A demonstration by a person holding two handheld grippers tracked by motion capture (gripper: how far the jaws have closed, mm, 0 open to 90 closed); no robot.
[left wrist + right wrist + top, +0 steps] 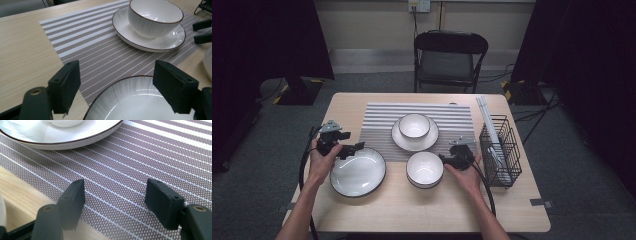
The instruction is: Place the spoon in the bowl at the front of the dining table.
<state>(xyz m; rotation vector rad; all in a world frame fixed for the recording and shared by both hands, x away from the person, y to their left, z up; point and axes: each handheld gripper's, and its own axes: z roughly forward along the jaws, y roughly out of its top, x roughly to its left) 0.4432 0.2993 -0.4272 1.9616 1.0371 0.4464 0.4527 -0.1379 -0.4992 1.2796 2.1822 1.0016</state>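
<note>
Plate [358,172] lies flat, round, between open fingers [66,85].

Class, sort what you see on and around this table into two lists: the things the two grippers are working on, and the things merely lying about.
In hand:
- large plate, at the open left gripper
- near bowl, beside the open right gripper

Lying about:
- bowl on saucer
- striped mat
- wire basket
- folding chair

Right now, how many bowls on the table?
2. One bowl sits on the small plate on the striped mat; the other bowl stands on bare wood near the right tool. None seem hidden.
</note>
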